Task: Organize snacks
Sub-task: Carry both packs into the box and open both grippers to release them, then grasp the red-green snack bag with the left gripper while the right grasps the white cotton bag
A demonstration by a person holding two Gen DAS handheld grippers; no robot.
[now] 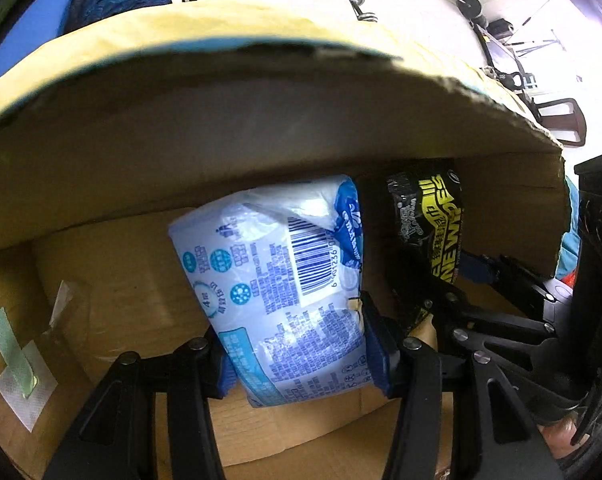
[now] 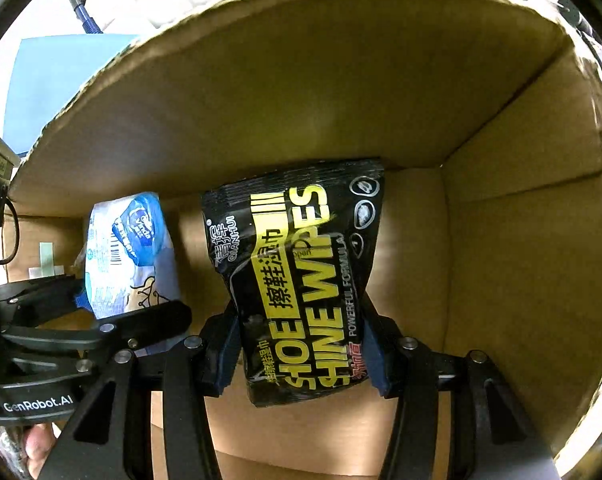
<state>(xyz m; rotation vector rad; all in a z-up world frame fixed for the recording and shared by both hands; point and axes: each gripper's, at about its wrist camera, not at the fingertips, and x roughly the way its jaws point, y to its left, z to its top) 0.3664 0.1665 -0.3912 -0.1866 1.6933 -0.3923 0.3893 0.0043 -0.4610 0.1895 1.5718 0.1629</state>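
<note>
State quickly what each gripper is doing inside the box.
Left gripper: closed on the blue-and-white pack.
Right gripper: closed on the black shoe wipes pack.

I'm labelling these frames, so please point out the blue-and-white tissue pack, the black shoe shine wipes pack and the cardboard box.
blue-and-white tissue pack (image 1: pixel 285 292), left wrist view, on its printed back near the barcode.
black shoe shine wipes pack (image 2: pixel 301 280), right wrist view, on its yellow lettering.
cardboard box (image 2: pixel 301 100), right wrist view, on its inner far wall.
</note>
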